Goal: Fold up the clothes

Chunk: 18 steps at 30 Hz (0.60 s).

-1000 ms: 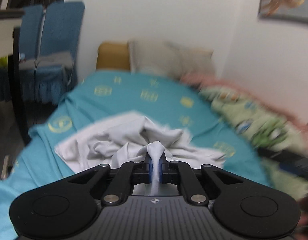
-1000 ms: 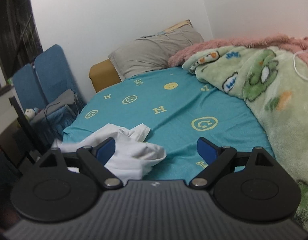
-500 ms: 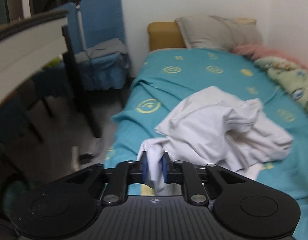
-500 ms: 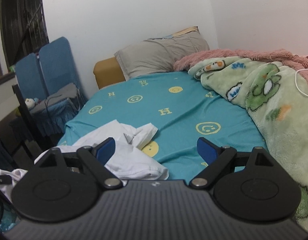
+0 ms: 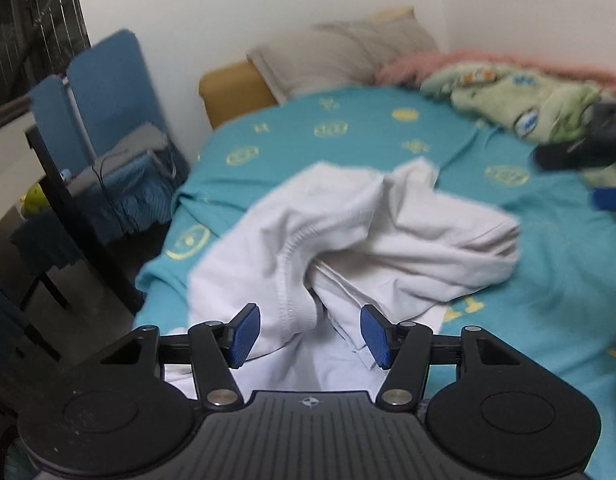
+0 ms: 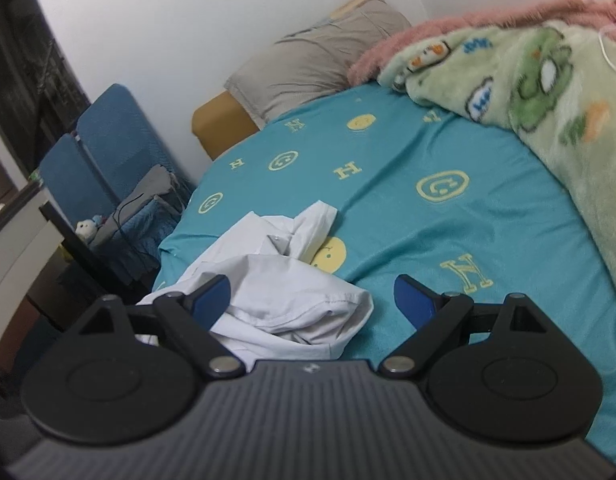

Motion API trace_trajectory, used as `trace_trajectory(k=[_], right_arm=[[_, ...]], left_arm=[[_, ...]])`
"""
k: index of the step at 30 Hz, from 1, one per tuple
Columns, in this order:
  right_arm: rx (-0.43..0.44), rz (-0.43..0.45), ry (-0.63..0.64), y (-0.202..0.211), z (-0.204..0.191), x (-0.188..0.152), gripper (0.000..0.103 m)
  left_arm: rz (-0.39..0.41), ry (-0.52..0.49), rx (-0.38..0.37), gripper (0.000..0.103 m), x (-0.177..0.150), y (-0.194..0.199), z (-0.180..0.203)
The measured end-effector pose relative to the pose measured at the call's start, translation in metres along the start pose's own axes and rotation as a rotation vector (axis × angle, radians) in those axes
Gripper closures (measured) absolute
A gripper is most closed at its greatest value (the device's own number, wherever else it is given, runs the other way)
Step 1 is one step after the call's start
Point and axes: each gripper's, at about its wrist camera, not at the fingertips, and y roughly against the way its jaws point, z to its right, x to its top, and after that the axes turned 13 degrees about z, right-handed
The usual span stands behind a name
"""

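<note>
Left wrist view shows the white garment [image 5: 348,224] crumpled at the near left edge of the bed [image 5: 548,264]; soft and light, it is probably best pinched at a hem or corner. Left tool [image 5: 310,334] gapes wide, straddling a fold, gripping nothing. Right tool [image 6: 312,294] hangs wide open too, empty.

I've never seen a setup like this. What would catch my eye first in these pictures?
Probably the crumpled white garment, heaped at the near edge of the teal bedsheet with its yellow smiley faces. Next, the left gripper, its blue-padded fingers spread open just above the cloth. A green cartoon blanket is piled along the bed's right side.
</note>
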Motion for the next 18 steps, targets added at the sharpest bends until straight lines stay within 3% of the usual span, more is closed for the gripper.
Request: trace_trajectory(k=[3,4,5,7,12,16,18], right_arm=[[-0.009,-0.008,-0.035,-0.004,0.008,0.001,0.013],[-0.011,-0.009,-0.045,-0.006,0.01,0.001,0.013],[-0.014,-0.01,-0.048,-0.007,0.011,0.0,0.013],[-0.018,-0.013,-0.051,-0.011,0.013,0.0,0.013],[0.002,-0.018,-0.007,-0.015,0.005,-0.006,0.013],[0.04,0.028,0.074,-0.005,-0.014,-0.009,0.013],[0.079,0.063,0.128,0.003,-0.026,-0.01,0.013]], left_arm=[[-0.003,-0.039,0.077,0.048,-0.011,-0.029,0.002],[0.001,-0.042,0.098,0.057,-0.014,-0.035,0.0],[0.006,-0.017,0.104,0.073,-0.016,-0.039,-0.004],[0.022,0.082,0.087,0.088,-0.015,-0.038,-0.017],[0.24,0.239,0.067,0.092,0.006,0.016,-0.049],[0.422,0.361,-0.039,0.092,0.016,0.069,-0.069],[0.499,0.362,-0.086,0.093,0.018,0.093,-0.072]])
